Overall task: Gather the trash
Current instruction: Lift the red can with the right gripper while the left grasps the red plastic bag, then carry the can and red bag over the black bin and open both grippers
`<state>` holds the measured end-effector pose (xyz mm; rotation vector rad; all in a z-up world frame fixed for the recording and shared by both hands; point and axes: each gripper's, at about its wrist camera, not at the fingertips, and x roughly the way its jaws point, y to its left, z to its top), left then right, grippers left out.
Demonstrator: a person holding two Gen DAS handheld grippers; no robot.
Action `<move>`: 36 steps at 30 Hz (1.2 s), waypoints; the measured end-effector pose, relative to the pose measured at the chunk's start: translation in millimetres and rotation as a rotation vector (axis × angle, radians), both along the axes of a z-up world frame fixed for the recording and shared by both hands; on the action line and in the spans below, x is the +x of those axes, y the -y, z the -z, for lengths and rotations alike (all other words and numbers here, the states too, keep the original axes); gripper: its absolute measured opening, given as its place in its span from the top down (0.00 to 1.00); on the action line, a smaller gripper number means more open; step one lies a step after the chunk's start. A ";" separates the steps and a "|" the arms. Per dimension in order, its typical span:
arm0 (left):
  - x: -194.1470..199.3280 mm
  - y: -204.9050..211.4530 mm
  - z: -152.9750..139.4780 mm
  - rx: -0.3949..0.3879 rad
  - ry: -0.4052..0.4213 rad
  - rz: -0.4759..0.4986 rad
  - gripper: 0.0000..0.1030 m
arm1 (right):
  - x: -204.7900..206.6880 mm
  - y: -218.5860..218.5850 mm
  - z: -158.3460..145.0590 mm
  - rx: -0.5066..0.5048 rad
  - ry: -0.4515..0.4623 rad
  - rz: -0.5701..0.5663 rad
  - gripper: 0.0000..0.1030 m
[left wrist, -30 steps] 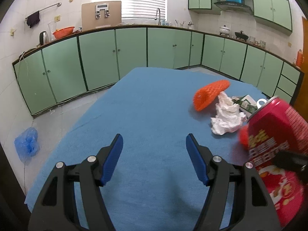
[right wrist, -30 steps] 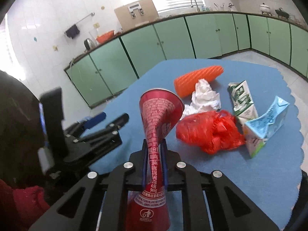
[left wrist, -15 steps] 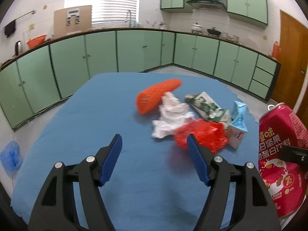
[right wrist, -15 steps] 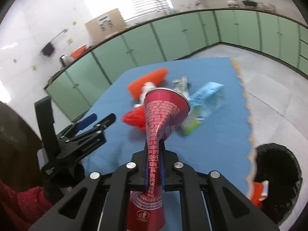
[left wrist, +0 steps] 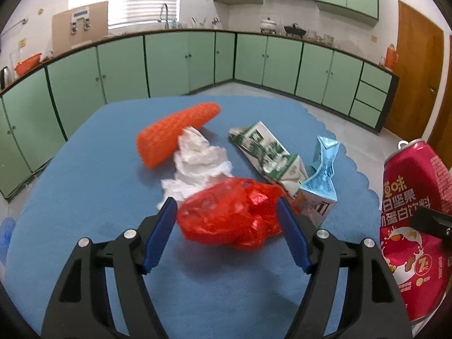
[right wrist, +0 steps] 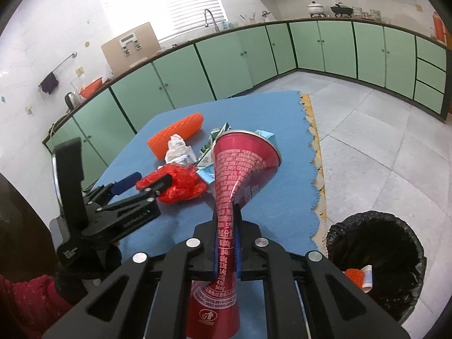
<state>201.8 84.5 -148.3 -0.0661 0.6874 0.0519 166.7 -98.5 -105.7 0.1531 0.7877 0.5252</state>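
right now your right gripper (right wrist: 226,243) is clamped hard on a red drink can (right wrist: 234,175), its blue pads pinching the can's middle nearly flat while the top end flares out ahead of the fingers. the can is off the table, held just past the scalloped right edge of the blue mat (right wrist: 271,197), and in the left wrist view it shows tilted at the far right of the frame (left wrist: 409,226).

your left gripper (left wrist: 227,234) stands wide, gripping nothing, with a crumpled red plastic bag (left wrist: 231,217) lying on the mat between its two blue fingertips (left wrist: 161,234). you can't tell from either view whether the pads touch the bag. from the right wrist view the same gripper (right wrist: 147,180) reaches in from the left side of the mat, its tips at the bag (right wrist: 180,186).

the rest of the trash sits in a cluster toward the middle and right of the mat. a wad of white tissue (left wrist: 200,163) touches the bag's far side, and an orange foam net sleeve (left wrist: 175,135) lies just beyond the tissue. a flattened green and white carton (left wrist: 268,152) lies to the right of the tissue, and a crushed light blue carton (left wrist: 322,178) stands beside it near the mat's right edge.

on the floor below that right edge sits a bin lined with a black bag (right wrist: 378,260), with some scraps already inside. green cabinets (left wrist: 180,62) run along the walls behind.
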 end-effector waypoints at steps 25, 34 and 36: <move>-58.2 30.1 -58.2 -0.042 0.126 0.060 0.93 | -25.0 56.4 -21.6 0.017 0.064 0.133 0.92; -45.5 109.5 -61.5 -0.055 0.130 0.240 0.93 | -38.2 117.2 -25.8 -0.018 0.076 0.263 0.92; -42.1 126.3 -59.8 -0.059 0.128 0.274 0.93 | -40.2 133.8 -24.5 -0.029 0.074 0.298 0.92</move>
